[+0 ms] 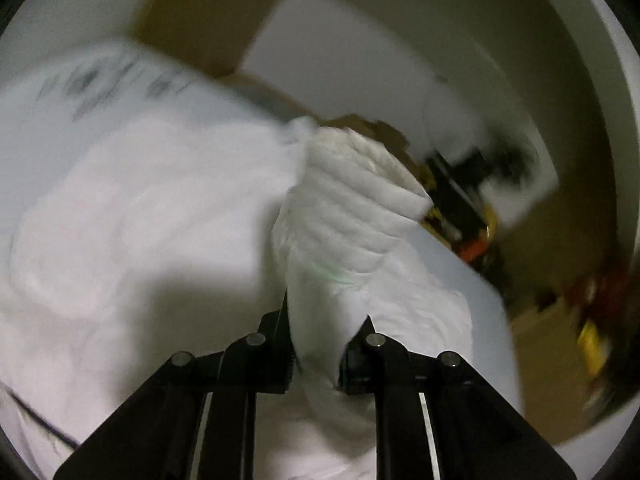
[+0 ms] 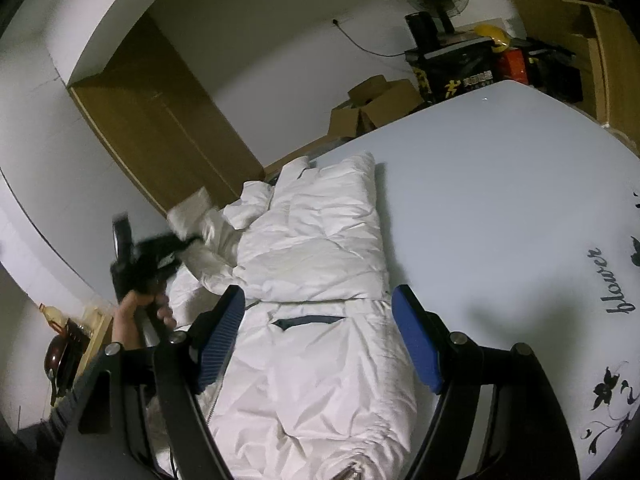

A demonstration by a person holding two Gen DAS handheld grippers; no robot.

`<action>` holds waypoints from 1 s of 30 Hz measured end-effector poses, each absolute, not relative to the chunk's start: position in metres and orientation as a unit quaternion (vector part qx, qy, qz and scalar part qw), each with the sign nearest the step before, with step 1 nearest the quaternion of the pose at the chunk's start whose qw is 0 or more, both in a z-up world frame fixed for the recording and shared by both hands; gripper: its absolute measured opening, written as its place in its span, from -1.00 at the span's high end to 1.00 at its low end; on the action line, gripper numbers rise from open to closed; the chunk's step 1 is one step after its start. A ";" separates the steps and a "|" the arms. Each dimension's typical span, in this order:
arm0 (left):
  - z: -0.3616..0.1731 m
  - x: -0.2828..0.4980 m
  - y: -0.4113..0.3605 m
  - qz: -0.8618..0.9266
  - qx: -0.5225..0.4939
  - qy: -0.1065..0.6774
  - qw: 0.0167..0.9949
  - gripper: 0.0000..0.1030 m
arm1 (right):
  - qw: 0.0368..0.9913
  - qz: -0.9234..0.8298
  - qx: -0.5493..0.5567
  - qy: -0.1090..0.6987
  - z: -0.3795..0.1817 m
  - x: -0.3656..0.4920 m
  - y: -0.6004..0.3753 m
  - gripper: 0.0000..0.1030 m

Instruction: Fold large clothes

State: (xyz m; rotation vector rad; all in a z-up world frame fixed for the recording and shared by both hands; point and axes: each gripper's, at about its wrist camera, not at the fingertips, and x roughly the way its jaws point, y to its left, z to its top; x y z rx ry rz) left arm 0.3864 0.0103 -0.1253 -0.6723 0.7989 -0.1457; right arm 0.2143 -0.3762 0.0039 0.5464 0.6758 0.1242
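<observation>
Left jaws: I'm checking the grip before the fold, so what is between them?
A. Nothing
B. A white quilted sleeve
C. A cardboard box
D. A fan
B: in the left wrist view the left gripper is pinched on a white quilted sleeve of the jacket.

In the left wrist view motion blur smears everything past the sleeve [image 1: 352, 208]: dark print [image 1: 104, 80] at upper left cannot be read, and the coloured clutter [image 1: 472, 216] at right cannot be named. The sleeve hides the left gripper's [image 1: 320, 344] pads. In the right wrist view that gripper [image 2: 160, 252] is a dark blur at centre left, and the jacket [image 2: 312, 320] runs off the bottom edge.
</observation>
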 end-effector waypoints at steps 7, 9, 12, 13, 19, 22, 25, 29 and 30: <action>-0.191 0.370 0.065 -0.088 -0.433 0.376 0.815 0.60 | 0.905 0.076 0.252 0.335 0.008 0.220 -0.354 -0.48; -0.189 0.360 0.075 -0.111 -0.447 0.364 0.809 0.55 | 0.904 0.078 0.247 0.341 0.009 0.221 -0.348 -0.48; -0.175 0.341 0.106 -0.130 -0.477 0.344 0.798 -0.01 | 0.895 0.086 0.256 0.354 0.006 0.222 -0.346 -0.48; -0.168 0.334 0.120 -0.147 -0.490 0.341 0.789 -0.35 | 0.891 0.092 0.261 0.361 0.004 0.222 -0.345 -0.49; -0.129 0.282 0.199 -0.250 -0.496 0.402 0.728 -0.66 | 0.843 0.137 0.315 0.415 -0.014 0.215 -0.356 -0.50; -0.115 0.235 0.244 -0.229 -0.460 0.419 0.749 -0.73 | 0.820 0.134 0.344 0.438 -0.027 0.202 -0.367 -0.55; -0.112 0.183 0.276 -0.186 -0.415 0.447 0.771 -0.74 | 0.805 0.128 0.357 0.457 -0.038 0.181 -0.378 -0.55; -0.135 0.149 0.293 -0.162 -0.402 0.481 0.762 -0.74 | 0.791 0.107 0.367 0.479 -0.054 0.152 -0.387 -0.55; -0.144 0.143 0.294 -0.167 -0.406 0.490 0.753 -0.74 | 0.785 0.104 0.373 0.484 -0.058 0.145 -0.389 -0.55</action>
